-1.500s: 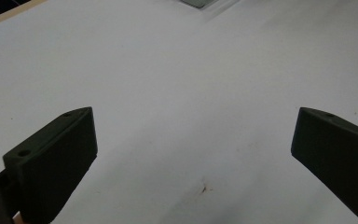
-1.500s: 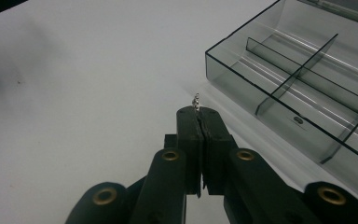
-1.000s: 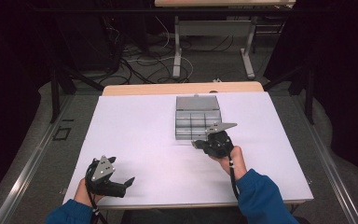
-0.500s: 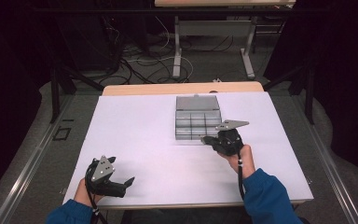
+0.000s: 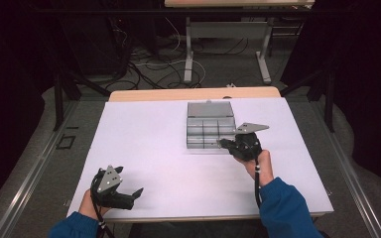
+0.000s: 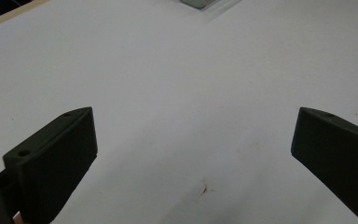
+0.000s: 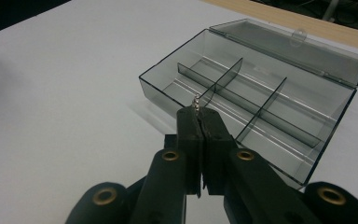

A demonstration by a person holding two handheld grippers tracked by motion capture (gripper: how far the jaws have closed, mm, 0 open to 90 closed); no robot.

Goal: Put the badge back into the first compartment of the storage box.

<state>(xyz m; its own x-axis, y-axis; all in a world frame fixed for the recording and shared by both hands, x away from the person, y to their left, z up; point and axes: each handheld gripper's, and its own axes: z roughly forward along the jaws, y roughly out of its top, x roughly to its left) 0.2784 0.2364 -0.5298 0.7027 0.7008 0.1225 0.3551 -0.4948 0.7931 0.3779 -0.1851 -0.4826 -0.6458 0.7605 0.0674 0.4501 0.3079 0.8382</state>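
A clear grey compartment box (image 5: pixel 210 130) (image 7: pixel 256 98) lies open on the white table, its lid folded back on the far side and its visible compartments empty. My right gripper (image 5: pixel 224 143) (image 7: pixel 198 112) hovers at the box's near right corner, shut on a small metal screw (image 7: pixel 196 101) that pokes out of the jaw tips. Near the front left edge of the table, my left gripper (image 5: pixel 135 195) (image 6: pixel 193 154) rests low with its jaws wide open and nothing between them.
The white sheet (image 5: pixel 149 148) covers the table, with a wooden strip (image 5: pixel 178 93) along the far edge. A small brown mark (image 6: pixel 205 189) is on the sheet between the left jaws. Beyond the table are cables and desk legs (image 5: pixel 188 49) on the floor.
My right gripper has shifted a little to the right and forward along the box's near right corner, staying shut. The left gripper has stayed put.
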